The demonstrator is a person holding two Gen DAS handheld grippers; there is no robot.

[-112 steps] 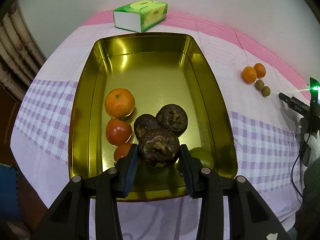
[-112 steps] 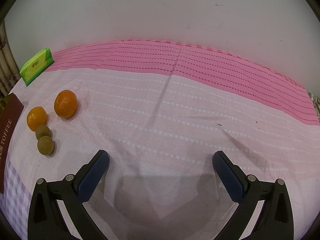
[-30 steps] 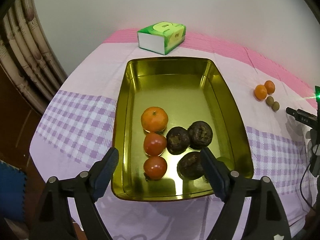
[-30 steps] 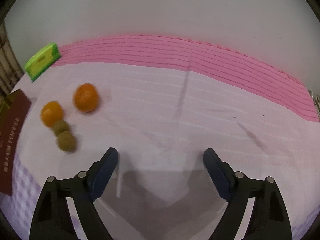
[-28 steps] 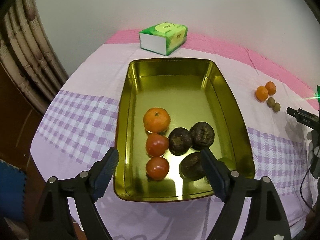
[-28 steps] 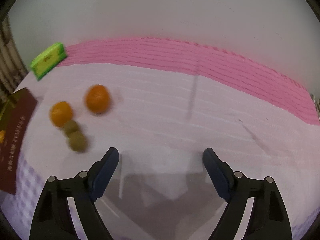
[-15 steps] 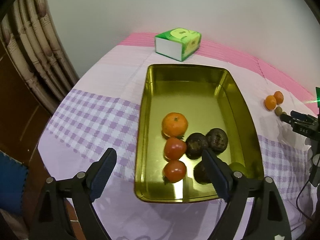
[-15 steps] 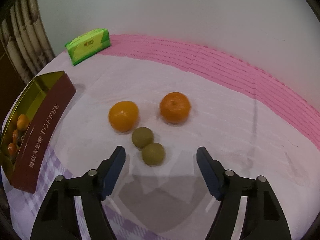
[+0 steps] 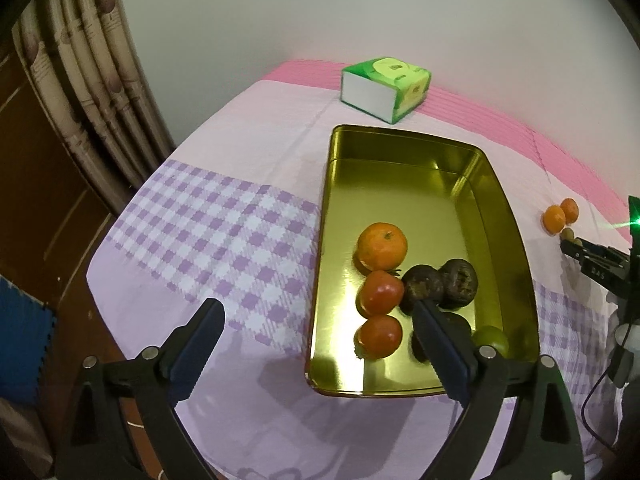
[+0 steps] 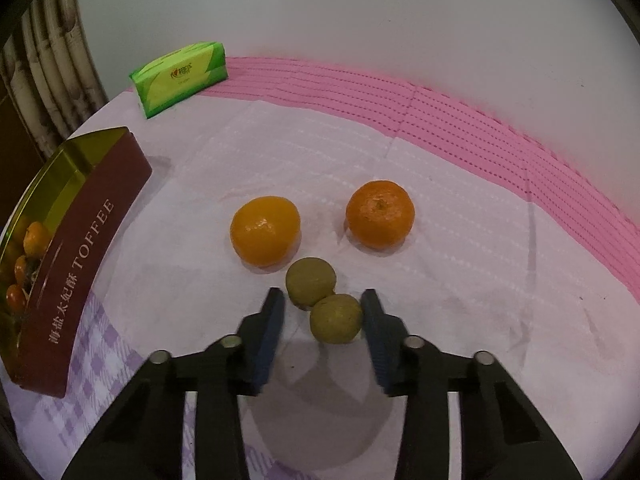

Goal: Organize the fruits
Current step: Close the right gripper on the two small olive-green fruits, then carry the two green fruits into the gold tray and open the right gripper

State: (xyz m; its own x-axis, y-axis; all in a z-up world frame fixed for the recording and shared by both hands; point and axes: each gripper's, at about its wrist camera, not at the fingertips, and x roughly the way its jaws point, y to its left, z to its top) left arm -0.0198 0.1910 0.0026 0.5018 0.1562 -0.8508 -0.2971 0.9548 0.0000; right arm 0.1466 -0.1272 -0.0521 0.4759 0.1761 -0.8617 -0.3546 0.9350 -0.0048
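My tin (image 9: 508, 216) already holds most of the fruit: 1 orange (image 9: 382, 246), 2 tomatoes (image 9: 380, 293), 3 dark, rough-skinned fruits (image 9: 458, 284) and a green one (image 9: 490, 340) tucked in the near right corner. By my count that leaves 4 pieces out on the cloth (image 10: 460, 240), well apart from the tin: 2 oranges (image 10: 265, 230) and 2 small green fruits touching each other.

My left claw (image 9: 316, 346) hangs wide apart with nothing in it, above the tin's near left corner; its jaws have just been opening further.

My right claw (image 10: 322, 316) is down at the nearer green fruit (image 10: 336, 318). Its jaws have just been closing in, with that fruit between them. The right pad (image 10: 374, 328) touches or nearly touches it, while the left pad (image 10: 270, 326) stands clear, so I would not call it gripped yet.

So I judge the job past halfway: finish this pinch, carry the fruit to the tin, then fetch the other 3.
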